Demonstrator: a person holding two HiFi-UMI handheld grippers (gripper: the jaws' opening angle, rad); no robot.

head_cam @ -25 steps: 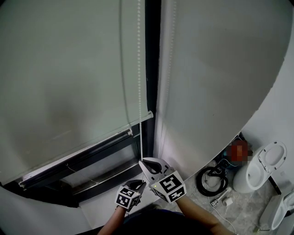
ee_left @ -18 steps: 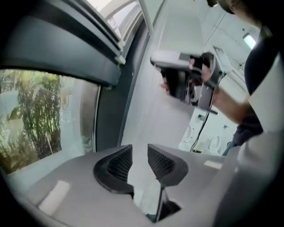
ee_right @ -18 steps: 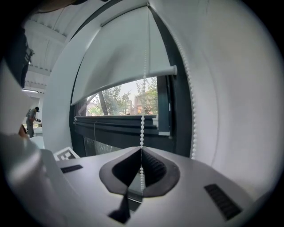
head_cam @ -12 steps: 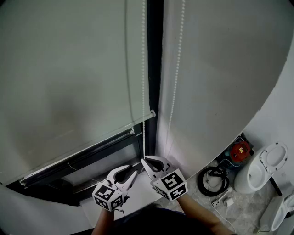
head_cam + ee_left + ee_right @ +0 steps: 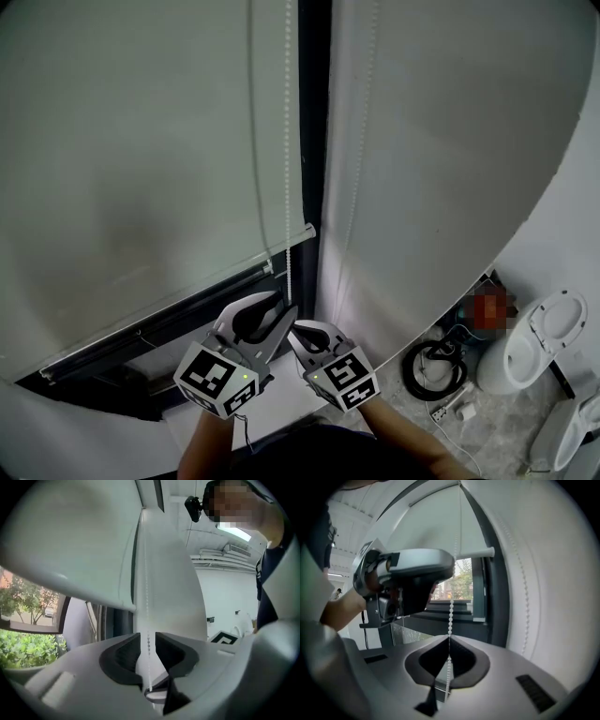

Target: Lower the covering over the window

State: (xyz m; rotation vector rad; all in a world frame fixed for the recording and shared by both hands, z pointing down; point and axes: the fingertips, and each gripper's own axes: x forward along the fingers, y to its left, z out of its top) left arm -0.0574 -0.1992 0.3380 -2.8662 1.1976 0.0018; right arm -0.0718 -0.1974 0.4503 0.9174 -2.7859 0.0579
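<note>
A pale roller blind (image 5: 141,169) covers most of the left window, and its bottom bar (image 5: 187,298) hangs above a dark gap of bare glass. The white bead chain (image 5: 288,141) drops along the blind's right edge. My right gripper (image 5: 298,330) is shut on the chain (image 5: 451,611), its jaws meeting on the beads (image 5: 450,639). My left gripper (image 5: 281,307) sits just above it. The left jaws are closing with the chain (image 5: 146,597) running free through the gap between them (image 5: 147,641).
A second blind (image 5: 441,141) with its own bead chain (image 5: 361,141) hangs to the right of the dark frame post (image 5: 314,112). On the floor at lower right are a black cable coil (image 5: 433,366) and white fixtures (image 5: 539,342). Trees (image 5: 23,616) show through the window.
The left gripper has risen from below the right one to the chain above it, and its jaws have opened. The right gripper has stayed shut on the chain.
</note>
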